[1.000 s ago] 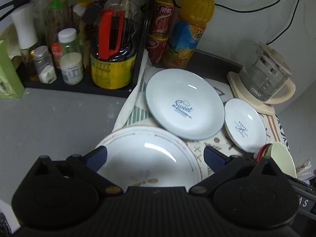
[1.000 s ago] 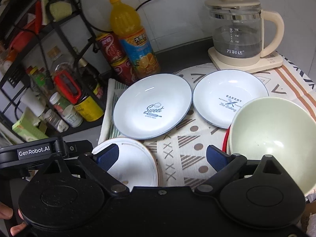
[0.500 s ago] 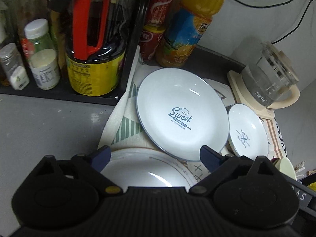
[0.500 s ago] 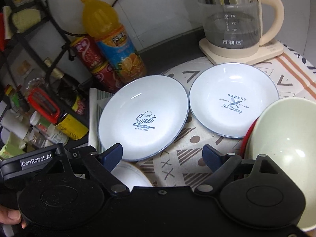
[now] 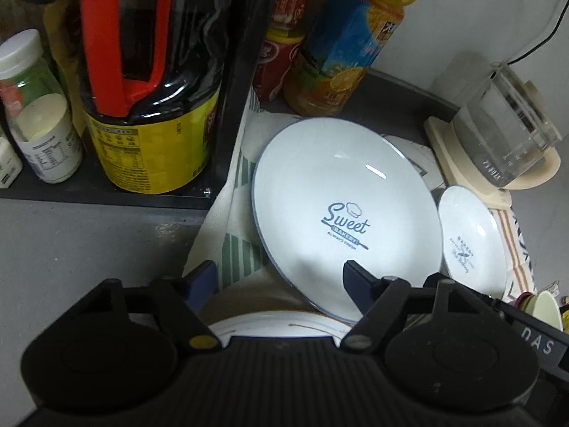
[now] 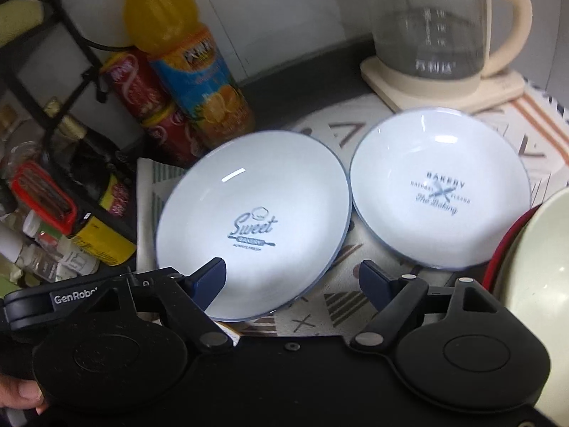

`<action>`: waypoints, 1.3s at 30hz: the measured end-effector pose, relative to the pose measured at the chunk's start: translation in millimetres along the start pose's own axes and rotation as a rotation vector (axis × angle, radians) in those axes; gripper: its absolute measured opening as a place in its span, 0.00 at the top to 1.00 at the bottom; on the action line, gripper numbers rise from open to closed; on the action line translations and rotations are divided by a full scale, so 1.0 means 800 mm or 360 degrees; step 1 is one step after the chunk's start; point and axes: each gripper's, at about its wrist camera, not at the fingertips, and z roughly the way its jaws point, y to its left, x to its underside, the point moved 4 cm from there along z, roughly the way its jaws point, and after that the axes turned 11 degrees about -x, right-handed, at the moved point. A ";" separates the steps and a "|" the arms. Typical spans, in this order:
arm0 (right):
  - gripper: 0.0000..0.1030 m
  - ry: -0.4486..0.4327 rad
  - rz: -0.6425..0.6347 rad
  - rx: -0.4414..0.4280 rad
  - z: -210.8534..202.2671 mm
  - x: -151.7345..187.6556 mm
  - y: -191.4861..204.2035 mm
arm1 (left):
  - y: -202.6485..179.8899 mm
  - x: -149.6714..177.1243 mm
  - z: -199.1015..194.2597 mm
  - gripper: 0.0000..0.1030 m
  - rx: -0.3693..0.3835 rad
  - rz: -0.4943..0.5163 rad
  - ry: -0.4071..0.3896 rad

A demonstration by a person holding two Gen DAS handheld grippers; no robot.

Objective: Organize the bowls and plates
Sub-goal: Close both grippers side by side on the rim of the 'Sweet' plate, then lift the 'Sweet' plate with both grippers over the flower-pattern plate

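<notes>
A white "Sweet" plate [image 5: 341,213] [image 6: 256,224] lies on the patterned cloth [image 6: 338,306], with a smaller white "Bakery" plate [image 5: 469,242] [image 6: 441,192] to its right. A brown-rimmed plate [image 5: 277,323] lies nearest me, under my left gripper. A pale green bowl [image 6: 544,259] sits in a red one at the far right. My left gripper [image 5: 281,277] is open, its fingers spanning the near left edge of the Sweet plate. My right gripper [image 6: 295,277] is open over that plate's near right edge.
A black rack [image 5: 231,106] at the left holds a dark oil bottle [image 5: 149,82] and jars. An orange juice bottle [image 6: 188,64] and red cans [image 6: 156,106] stand behind the plates. A glass kettle [image 6: 434,21] stands at the back right.
Both grippers have moved forward towards the Sweet plate. The brown-rimmed plate has slid mostly out of sight beneath them. Both stay open.
</notes>
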 end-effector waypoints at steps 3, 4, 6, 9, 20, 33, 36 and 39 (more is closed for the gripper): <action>0.25 0.0049 0.0100 -0.0002 0.014 0.004 -0.013 | 0.001 -0.002 0.009 0.26 0.0000 0.0008 0.0009; 0.26 0.0065 0.0134 0.0005 0.019 0.006 -0.017 | 0.002 -0.003 0.012 0.26 -0.0001 0.0011 0.0015; 0.28 0.0089 0.0185 0.0003 0.028 0.007 -0.024 | 0.003 -0.004 0.019 0.29 0.0002 0.0014 0.0032; 0.32 0.0099 0.0233 -0.0018 0.037 0.009 -0.029 | 0.006 -0.008 0.029 0.35 0.0012 0.0017 0.0057; 0.67 0.0099 0.0265 -0.0089 0.063 -0.001 -0.031 | -0.001 -0.008 0.056 0.62 0.0042 0.0053 0.0108; 0.86 -0.0010 0.0213 -0.0145 0.033 -0.005 -0.022 | -0.003 -0.018 0.033 0.85 0.0057 0.0040 0.0027; 0.86 -0.0024 0.0193 -0.0154 0.024 -0.002 -0.019 | 0.000 -0.012 0.023 0.85 0.0058 0.0029 0.0018; 0.86 -0.0042 0.0153 -0.0166 0.017 0.000 -0.011 | 0.004 -0.007 0.013 0.84 0.0058 0.0003 0.0000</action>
